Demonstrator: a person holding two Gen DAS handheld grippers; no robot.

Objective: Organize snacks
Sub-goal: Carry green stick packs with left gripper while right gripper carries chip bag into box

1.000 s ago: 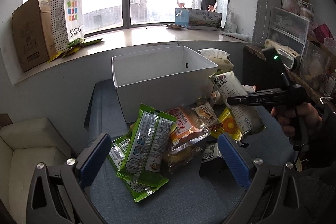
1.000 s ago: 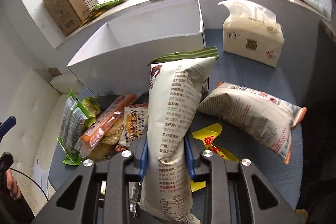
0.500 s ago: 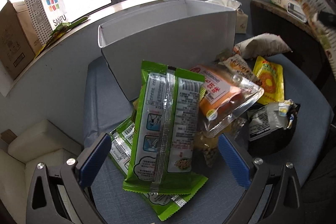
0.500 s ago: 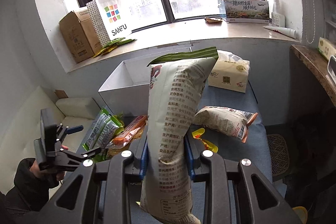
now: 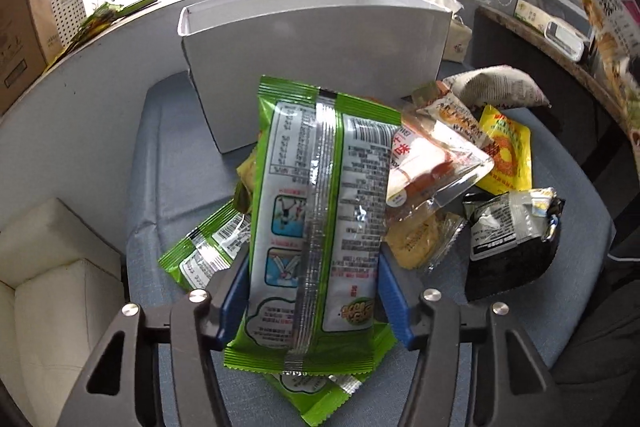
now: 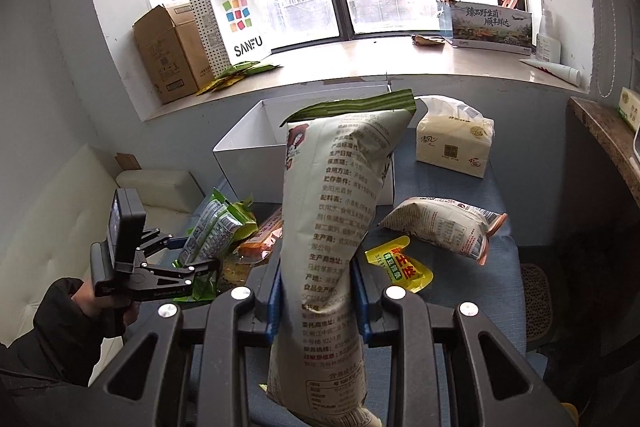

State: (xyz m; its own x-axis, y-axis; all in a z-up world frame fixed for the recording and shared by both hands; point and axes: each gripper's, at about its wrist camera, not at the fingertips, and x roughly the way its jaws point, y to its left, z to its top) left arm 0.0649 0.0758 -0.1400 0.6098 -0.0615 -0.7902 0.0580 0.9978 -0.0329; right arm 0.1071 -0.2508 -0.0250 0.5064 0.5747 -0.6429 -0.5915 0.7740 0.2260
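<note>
My left gripper (image 5: 312,297) is shut on a green snack packet (image 5: 320,211) at the near side of a snack pile on a blue-grey seat (image 5: 168,163). In the right wrist view this gripper (image 6: 200,267) sits low at the left, on the green packet (image 6: 212,227). My right gripper (image 6: 316,291) is shut on a tall cream snack bag (image 6: 336,219), held upright high above the pile. An open white box (image 5: 312,39) stands behind the pile; it also shows in the right wrist view (image 6: 248,151).
The pile holds an orange packet (image 5: 436,163), a yellow sachet (image 5: 508,155), a black packet (image 5: 512,239) and a cream bag (image 6: 440,227). A tissue pack (image 6: 454,143) stands right of the box. A windowsill (image 6: 360,67) carries a carton and bags. A white cushion (image 5: 52,267) lies left.
My left gripper moved forward and closed on the green packet. My right gripper rose with the cream bag to well above the seat.
</note>
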